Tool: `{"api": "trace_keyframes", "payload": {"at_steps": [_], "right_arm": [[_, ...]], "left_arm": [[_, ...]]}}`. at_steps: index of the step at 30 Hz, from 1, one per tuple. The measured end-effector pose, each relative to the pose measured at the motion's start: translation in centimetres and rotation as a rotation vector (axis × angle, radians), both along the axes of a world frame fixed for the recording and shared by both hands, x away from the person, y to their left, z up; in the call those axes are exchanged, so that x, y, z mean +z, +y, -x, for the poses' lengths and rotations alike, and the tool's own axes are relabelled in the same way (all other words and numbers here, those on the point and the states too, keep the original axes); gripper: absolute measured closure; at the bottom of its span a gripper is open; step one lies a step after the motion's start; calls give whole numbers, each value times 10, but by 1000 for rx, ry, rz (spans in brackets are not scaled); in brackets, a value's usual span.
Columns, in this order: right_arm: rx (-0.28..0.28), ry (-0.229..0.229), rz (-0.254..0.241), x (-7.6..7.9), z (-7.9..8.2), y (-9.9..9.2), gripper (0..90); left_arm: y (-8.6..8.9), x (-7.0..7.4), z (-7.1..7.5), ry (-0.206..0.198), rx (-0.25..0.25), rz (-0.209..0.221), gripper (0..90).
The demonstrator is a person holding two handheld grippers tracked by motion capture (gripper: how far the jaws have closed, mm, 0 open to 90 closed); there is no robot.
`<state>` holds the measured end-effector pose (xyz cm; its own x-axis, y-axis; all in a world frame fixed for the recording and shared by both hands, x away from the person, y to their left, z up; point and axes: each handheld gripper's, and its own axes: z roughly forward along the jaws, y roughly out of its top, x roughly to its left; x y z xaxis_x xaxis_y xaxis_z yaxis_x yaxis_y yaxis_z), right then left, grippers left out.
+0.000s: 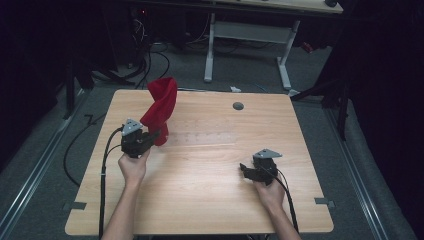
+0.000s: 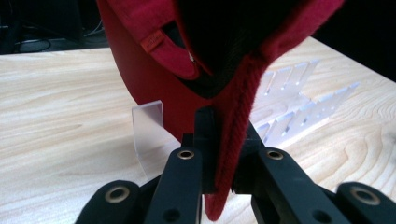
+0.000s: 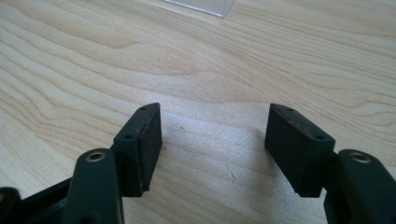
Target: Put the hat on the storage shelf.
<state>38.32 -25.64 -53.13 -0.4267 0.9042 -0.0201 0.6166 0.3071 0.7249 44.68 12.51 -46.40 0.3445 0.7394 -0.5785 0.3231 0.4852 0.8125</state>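
Red cap (image 1: 161,106) hangs pinched in the left claw (image 1: 148,137) — perhaps by its brim; right claw (image 1: 248,171) gapes wide over bare tabletop (image 1: 200,180).

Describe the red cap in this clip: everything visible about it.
The red cap looks like soft fabric with a dark inside, a stitched brim edge and a small tab on its back strap. The left gripper is shut on its brim edge, holding it upright over the table's left part, beside a clear plastic rack.

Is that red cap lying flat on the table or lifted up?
Lifted up. The left gripper is shut on the red cap by its edge, and the cap stands tall above the table, twisted rather than flat.
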Motion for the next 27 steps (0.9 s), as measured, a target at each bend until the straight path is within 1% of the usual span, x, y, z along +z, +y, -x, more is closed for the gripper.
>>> {"api": "trace_keyframes", "payload": {"at_steps": [4,5,7,10,13,17,20,23,27], "right_arm": [[0,0,0,0,0,0,368],[0,0,0,0,0,0,368],[0,0,0,0,0,0,368],[0,0,0,0,0,0,368],[0,0,0,0,0,0,367],[0,0,0,0,0,0,367],[0,0,-1,0,0,0,367],[0,0,-1,0,0,0,367],[0,0,-1,0,0,0,367]], "left_arm": [[-1,-3,2,15,-9,0,825],[-2,-4,3,24,-13,-5,819],[-4,-5,4,28,-19,-22,798],[-6,-5,5,32,-25,-24,748],[-7,-5,5,38,-21,-22,677],[-7,-4,8,35,-9,-37,533],[-4,-2,11,25,0,-20,467],[-1,-2,14,27,2,-39,446],[4,0,21,21,3,-51,421]]}}
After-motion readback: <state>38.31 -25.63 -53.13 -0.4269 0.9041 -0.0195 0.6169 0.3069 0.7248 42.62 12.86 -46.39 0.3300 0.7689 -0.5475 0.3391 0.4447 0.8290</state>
